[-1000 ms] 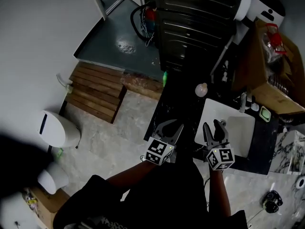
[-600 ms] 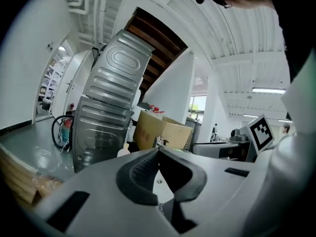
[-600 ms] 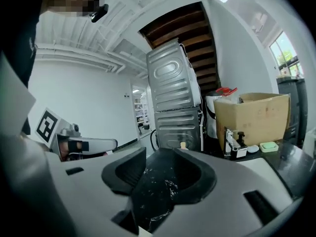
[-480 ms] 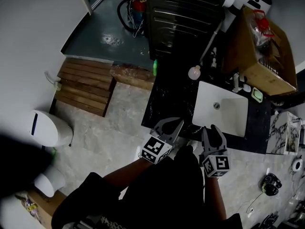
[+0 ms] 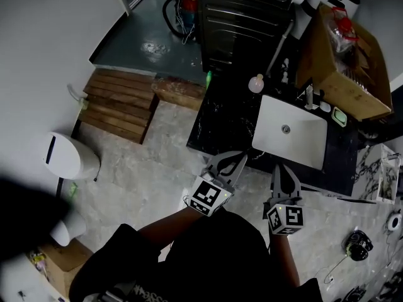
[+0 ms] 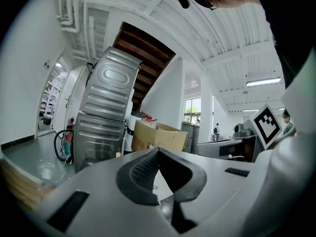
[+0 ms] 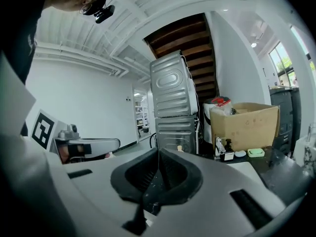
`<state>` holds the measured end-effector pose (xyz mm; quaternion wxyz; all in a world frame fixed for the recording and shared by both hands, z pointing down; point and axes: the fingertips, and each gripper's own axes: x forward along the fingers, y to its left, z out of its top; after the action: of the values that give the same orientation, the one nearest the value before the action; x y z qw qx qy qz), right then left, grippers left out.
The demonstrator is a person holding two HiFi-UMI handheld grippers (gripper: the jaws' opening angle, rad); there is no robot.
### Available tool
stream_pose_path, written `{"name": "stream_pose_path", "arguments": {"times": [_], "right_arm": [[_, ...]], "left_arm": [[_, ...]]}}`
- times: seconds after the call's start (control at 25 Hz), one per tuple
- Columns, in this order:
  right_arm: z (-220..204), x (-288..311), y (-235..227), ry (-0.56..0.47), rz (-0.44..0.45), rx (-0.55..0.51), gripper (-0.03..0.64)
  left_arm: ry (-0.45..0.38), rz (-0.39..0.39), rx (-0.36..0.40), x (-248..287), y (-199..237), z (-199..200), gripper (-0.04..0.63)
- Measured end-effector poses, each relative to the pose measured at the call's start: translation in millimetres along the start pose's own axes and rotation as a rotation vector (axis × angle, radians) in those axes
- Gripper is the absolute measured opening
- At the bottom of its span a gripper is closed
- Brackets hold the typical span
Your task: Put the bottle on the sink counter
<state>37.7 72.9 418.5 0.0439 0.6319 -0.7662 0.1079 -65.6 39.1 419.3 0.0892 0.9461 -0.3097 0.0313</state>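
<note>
Bottle [image 5: 255, 83] on black counter [image 5: 220, 123] by white sink [image 5: 303, 140], too tiny for detail; left gripper [image 5: 240, 160] closed empty, right gripper [image 5: 278, 169] just closed, empty.

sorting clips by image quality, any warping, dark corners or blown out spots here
Head view: sharp, but the black counter swallows detail beside the bright white sink. Left gripper view: fisheye tilts the stacked machines, corners black, window washed out. Right gripper view: same bending and black corners.
</note>
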Motion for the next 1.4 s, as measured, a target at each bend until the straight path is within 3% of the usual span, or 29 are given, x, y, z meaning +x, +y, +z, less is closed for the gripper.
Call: {"name": "stream_pose_path", "arguments": {"times": [0.32,0.52,0.72,1.04,1.4], "right_arm": [[-7.1,-114.0,-23.9,-0.028,0.027,-0.018,0.041],[-16.2,-181.3,-42.8,-0.045,0.075,0.03,0.041],[-24.3,-226.4,-31.2,-0.055,0.116,0.039,0.041],[-21.7,-264.9,-2.3,-0.063,0.015,0.0,0.04],[-40.6,-262.0,88.6,-0.032,-0.044,-0.027,0.04]], "left_arm": [[0.023,0.094,0.022,-20.1,-117.4,-19.8,0.014],[0.056,0.22,0.026,-28.3,-188.3,-32.1,0.014],[0.074,0.208,0.013,-45.6,-253.0,-42.2,0.014],[0.028,0.16,0.036,-80.9,-274.0,-33.2,0.015],[0.014,0.116,0.029,-160.9,-232.9,-33.3,0.015]]}}
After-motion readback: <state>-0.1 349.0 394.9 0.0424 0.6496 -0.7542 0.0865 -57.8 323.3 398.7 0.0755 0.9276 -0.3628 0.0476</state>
